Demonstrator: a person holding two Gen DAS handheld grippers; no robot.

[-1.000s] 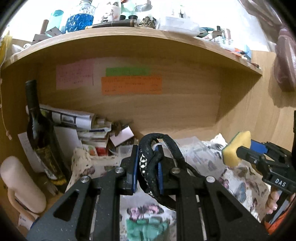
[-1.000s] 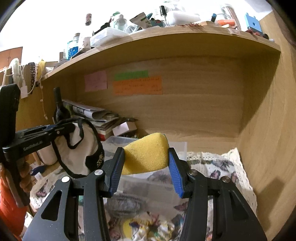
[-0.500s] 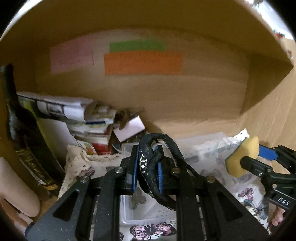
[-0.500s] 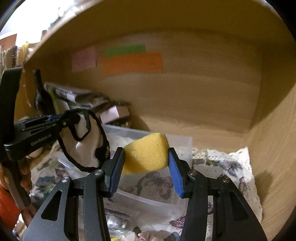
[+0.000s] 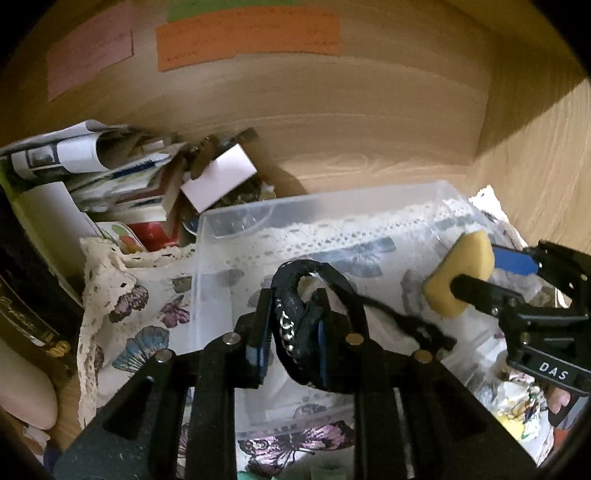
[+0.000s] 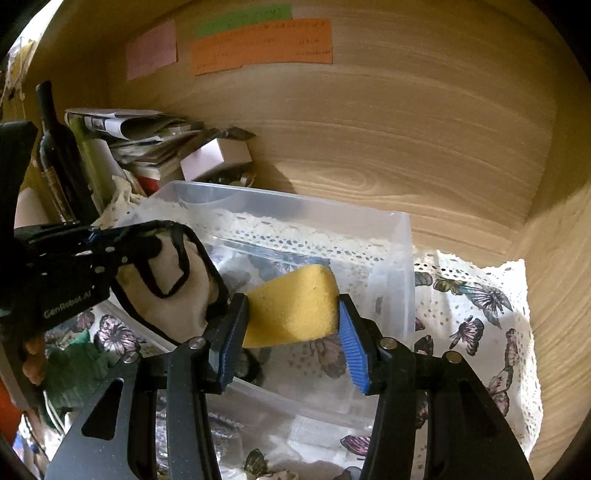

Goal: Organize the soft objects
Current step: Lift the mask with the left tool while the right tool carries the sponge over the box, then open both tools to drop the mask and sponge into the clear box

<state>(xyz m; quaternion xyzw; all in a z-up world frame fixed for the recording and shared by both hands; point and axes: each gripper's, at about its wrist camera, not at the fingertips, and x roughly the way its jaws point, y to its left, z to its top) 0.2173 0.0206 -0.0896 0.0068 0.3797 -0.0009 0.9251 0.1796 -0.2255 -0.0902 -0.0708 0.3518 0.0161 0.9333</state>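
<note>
Right wrist view: yellow sponge (image 6: pixel 291 306) above clear bin (image 6: pixel 402 258) rim.

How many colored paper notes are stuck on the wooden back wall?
3. The pink note is on the left, the green note is higher in the middle, and the orange note sits just below the green one. None look hidden.

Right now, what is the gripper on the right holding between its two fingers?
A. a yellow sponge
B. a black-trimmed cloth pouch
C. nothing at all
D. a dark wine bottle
A: in the right wrist view the right gripper is shut on the yellow sponge, its blue pads pressing both sides, above the clear plastic bin.
</note>
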